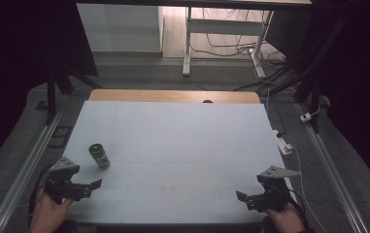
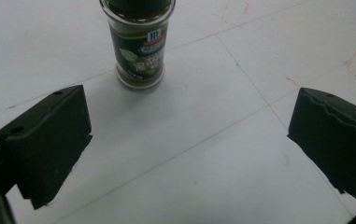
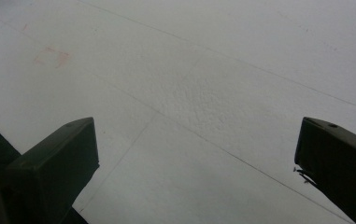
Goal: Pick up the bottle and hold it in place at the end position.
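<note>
A small glass spice jar (image 1: pixel 99 156) with a dark lid and a green label stands upright on the white table (image 1: pixel 173 141), toward its front left. In the left gripper view the spice jar (image 2: pixel 138 46) rises just beyond my jaws, apart from them. My left gripper (image 1: pixel 91 186) hovers near the front left corner, a short way in front of the jar, jaws spread wide and empty; the left gripper (image 2: pixel 189 140) is open. My right gripper (image 1: pixel 243 198) rests by the front right corner, and the right gripper (image 3: pixel 194 163) stands open over bare tabletop.
A wooden strip (image 1: pixel 173 95) borders the table's far edge. Metal rails (image 1: pixel 27 165) run along both sides. Beyond stand a white desk frame (image 1: pixel 221 34) and loose cables (image 1: pixel 250 48) on the floor. Faint red marks (image 3: pixel 52 57) show on the table surface.
</note>
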A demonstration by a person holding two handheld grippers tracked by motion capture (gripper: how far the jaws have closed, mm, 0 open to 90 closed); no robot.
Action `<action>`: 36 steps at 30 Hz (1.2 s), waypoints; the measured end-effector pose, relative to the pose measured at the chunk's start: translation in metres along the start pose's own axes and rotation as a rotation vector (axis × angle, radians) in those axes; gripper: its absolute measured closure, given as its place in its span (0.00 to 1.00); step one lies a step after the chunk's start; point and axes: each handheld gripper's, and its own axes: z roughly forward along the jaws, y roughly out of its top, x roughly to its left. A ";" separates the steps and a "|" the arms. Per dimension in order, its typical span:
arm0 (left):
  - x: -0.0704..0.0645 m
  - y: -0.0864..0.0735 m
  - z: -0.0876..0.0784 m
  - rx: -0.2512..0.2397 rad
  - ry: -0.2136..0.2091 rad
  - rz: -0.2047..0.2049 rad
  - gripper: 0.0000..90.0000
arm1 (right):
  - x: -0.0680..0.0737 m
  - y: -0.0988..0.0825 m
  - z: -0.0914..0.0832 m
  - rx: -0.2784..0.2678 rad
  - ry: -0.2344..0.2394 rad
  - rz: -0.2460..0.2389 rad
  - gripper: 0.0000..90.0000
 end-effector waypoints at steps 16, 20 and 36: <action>0.017 0.017 0.019 -0.007 0.019 0.043 0.00 | 0.001 0.000 0.001 0.007 -0.002 -0.011 0.00; 0.020 0.022 0.025 -0.009 0.016 0.054 0.00 | 0.001 0.001 0.001 0.009 -0.003 -0.011 0.00; 0.037 0.035 0.053 0.007 0.004 0.078 0.09 | 0.001 0.001 0.001 0.014 -0.002 -0.016 0.00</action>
